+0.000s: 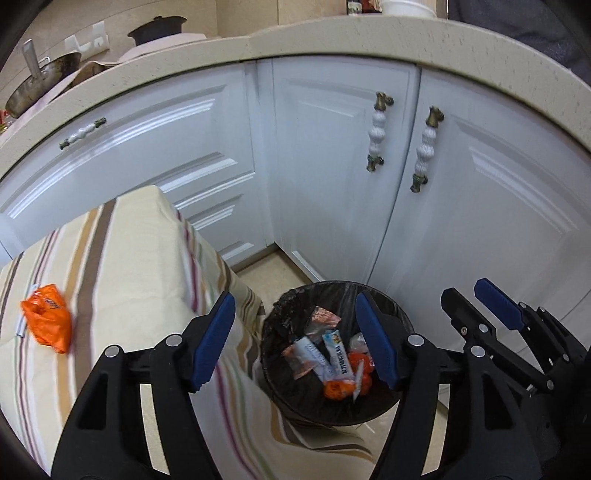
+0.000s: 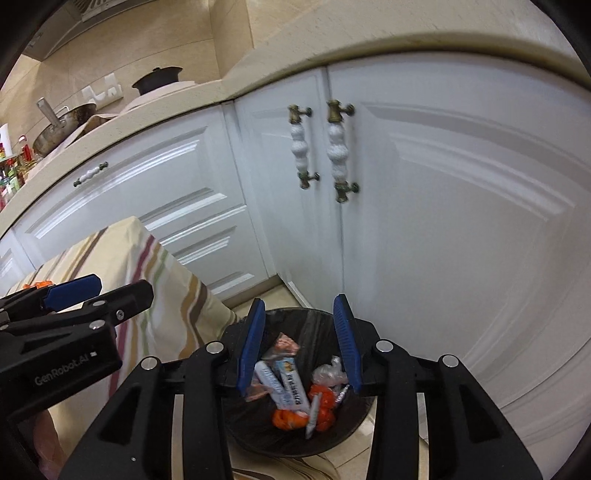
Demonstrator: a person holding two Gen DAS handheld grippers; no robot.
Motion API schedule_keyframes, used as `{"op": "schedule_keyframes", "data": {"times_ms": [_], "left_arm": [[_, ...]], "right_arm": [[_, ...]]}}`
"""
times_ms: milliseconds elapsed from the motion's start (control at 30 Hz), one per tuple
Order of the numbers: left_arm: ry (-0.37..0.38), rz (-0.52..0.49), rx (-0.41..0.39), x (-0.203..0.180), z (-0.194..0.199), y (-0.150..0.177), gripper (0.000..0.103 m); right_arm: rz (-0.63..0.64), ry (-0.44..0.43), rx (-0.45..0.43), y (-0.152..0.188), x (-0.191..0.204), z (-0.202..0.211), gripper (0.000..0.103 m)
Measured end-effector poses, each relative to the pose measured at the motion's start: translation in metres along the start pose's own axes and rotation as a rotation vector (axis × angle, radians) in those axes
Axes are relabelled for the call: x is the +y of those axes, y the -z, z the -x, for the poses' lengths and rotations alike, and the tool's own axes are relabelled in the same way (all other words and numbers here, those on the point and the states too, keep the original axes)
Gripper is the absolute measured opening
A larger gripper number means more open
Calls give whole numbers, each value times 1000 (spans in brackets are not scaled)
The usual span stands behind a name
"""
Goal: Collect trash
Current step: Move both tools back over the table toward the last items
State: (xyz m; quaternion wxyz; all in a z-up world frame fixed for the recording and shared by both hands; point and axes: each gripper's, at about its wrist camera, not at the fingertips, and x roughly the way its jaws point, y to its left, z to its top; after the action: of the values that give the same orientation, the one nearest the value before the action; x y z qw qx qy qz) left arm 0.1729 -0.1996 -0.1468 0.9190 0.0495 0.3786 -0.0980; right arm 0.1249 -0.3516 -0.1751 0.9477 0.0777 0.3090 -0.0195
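A black-lined trash bin [image 1: 280, 314] stands on the floor by the cabinets, holding several wrappers and orange scraps [image 1: 334, 363]. It also shows in the right wrist view [image 2: 317, 325]. My left gripper [image 1: 297, 341] is open and empty, above the table edge and the bin. My right gripper [image 2: 301, 345] is open and empty directly above the bin; it shows in the left wrist view [image 1: 476, 299]. An orange wrapper [image 1: 48, 317] lies on the striped tablecloth [image 1: 122, 258], with a small white stick [image 1: 21, 325] beside it.
White cabinet doors with ceramic handles [image 1: 376, 131] stand behind the bin. A beige countertop [image 1: 332, 37] above holds a wok [image 1: 40, 81] and a dark pot [image 1: 157, 29]. The tablecloth hangs over the table edge next to the bin [image 2: 177, 295].
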Motion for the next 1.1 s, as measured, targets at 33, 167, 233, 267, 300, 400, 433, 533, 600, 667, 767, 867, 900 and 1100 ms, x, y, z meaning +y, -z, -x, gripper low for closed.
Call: {"op": "schedule_keyframes", "data": {"times_ms": [33, 167, 233, 267, 300, 400, 433, 533, 600, 667, 767, 867, 900, 1100], "left_arm": [[-3, 3, -5, 5, 5, 0, 66], [-31, 12, -28, 27, 26, 3, 66], [-58, 21, -38, 43, 37, 6, 66], [-74, 31, -42, 53, 43, 7, 66], [-87, 42, -45, 62, 47, 9, 67], [-135, 86, -51, 93, 61, 14, 67], [-148, 98, -52, 102, 65, 15, 67], [-209, 148, -52, 140, 77, 22, 67], [-247, 178, -55, 161, 85, 28, 67], [-279, 207, -54, 183, 92, 34, 67], [-328, 253, -50, 215, 101, 44, 67], [-373, 298, -44, 245, 110, 53, 67], [-386, 311, -42, 254, 113, 57, 68], [-449, 378, -32, 300, 124, 74, 67]], "right_arm": [[3, -5, -5, -2, 5, 3, 41], [25, -37, -22, -8, 27, 11, 41], [41, -57, -27, -12, 40, 13, 42], [50, -68, -28, -14, 48, 14, 42], [60, -79, -30, -15, 56, 14, 43], [95, -121, -33, -19, 86, 16, 43], [106, -135, -35, -20, 95, 17, 43], [137, -173, -39, -22, 122, 18, 44], [163, -206, -39, -23, 145, 19, 44], [190, -232, -37, -22, 163, 20, 45], [232, -271, -32, -19, 193, 21, 45], [266, -303, -27, -16, 219, 22, 46], [275, -313, -23, -14, 226, 22, 47], [335, -357, 15, -5, 270, 14, 54]]}}
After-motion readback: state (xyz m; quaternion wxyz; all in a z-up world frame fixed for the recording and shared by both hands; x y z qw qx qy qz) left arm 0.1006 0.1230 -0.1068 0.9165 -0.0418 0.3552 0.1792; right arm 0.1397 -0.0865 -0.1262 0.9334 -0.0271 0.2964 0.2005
